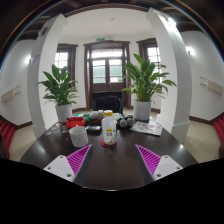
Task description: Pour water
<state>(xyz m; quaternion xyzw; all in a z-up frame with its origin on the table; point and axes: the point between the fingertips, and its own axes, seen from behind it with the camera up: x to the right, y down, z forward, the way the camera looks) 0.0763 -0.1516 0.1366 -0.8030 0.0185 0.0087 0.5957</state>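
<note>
A clear bottle [109, 129] with a white cap and pale label stands upright on a red coaster on the dark round table [112, 165], just beyond my fingers and midway between them. A white cup [79, 136] stands to its left, ahead of my left finger. My gripper [113, 160] is open and empty, low over the table's near part, with its magenta pads [78, 157] spread wide apart. Nothing is between the fingers.
Behind the bottle are a dark kettle-like object [125, 122], red items [75, 122] and papers [148, 127]. Two potted plants [60, 88] stand beyond the table, by white pillars and a dark door. Red chairs [8, 133] flank the table.
</note>
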